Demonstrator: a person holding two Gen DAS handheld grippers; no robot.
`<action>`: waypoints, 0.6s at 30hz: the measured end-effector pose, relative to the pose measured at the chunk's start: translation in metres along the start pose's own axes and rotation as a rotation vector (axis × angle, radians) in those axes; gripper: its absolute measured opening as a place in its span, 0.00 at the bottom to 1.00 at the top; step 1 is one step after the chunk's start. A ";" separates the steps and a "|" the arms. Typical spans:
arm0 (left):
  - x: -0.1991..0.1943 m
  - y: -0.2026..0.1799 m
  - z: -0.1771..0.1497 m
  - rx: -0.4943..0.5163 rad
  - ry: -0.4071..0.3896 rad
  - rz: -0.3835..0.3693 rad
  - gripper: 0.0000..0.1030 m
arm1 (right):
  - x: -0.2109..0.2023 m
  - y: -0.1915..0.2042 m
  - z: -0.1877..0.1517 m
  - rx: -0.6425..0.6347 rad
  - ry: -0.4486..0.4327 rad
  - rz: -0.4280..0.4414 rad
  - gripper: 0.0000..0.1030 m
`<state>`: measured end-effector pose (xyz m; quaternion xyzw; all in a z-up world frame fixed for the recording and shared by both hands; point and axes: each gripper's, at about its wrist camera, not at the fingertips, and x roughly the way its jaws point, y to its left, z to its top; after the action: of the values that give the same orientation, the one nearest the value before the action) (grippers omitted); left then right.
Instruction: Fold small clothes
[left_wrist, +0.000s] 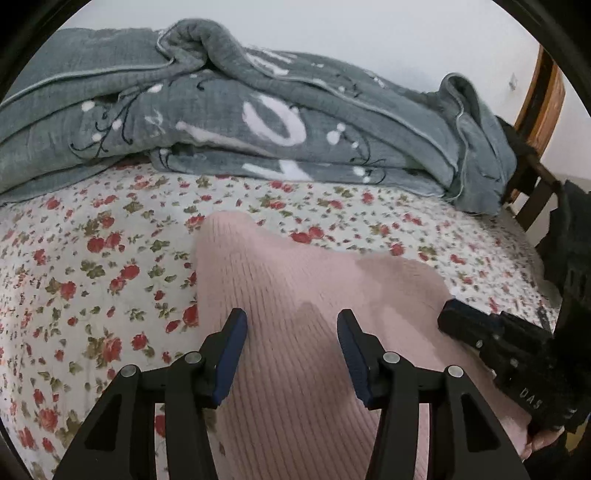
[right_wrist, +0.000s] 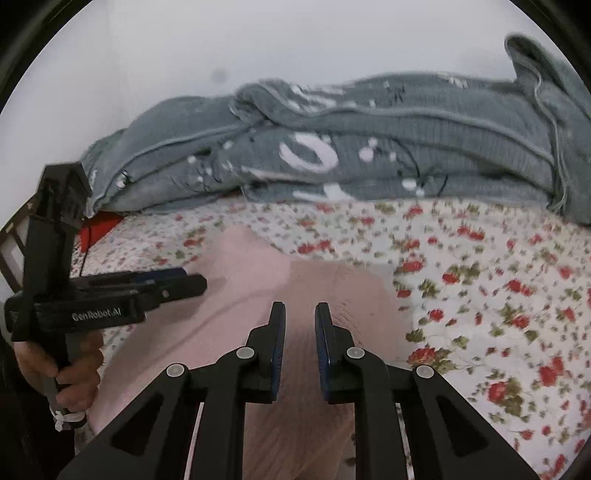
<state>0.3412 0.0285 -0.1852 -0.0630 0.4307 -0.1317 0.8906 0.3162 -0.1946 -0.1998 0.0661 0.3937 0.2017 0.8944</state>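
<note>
A pink ribbed knit garment (left_wrist: 295, 295) lies on the floral bedsheet (left_wrist: 92, 258), one corner pointing toward the far side. My left gripper (left_wrist: 291, 321) hovers over the garment with its jaws wide open and empty. My right gripper (right_wrist: 300, 314) is over the same garment (right_wrist: 258, 280), jaws parted by a narrow gap with nothing between them. The right gripper also shows at the right of the left wrist view (left_wrist: 491, 339); the left gripper shows at the left of the right wrist view (right_wrist: 173, 284).
A rumpled grey blanket (left_wrist: 258, 122) with white markings lies along the far side of the bed against a white wall. A wooden chair frame (left_wrist: 539, 110) stands at the far right. A red object (right_wrist: 98, 230) lies past the bed's left edge.
</note>
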 end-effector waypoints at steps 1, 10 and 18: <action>0.005 0.000 -0.001 0.006 0.010 0.015 0.47 | 0.003 -0.002 -0.003 0.008 0.006 0.001 0.16; 0.020 0.000 -0.008 0.022 0.026 0.061 0.51 | 0.018 -0.004 -0.016 -0.007 0.001 -0.020 0.15; 0.023 -0.003 -0.016 0.041 -0.024 0.099 0.52 | 0.021 -0.009 -0.018 0.010 -0.003 -0.005 0.16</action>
<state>0.3418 0.0193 -0.2117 -0.0252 0.4198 -0.0956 0.9022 0.3180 -0.1946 -0.2285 0.0698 0.3932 0.1976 0.8952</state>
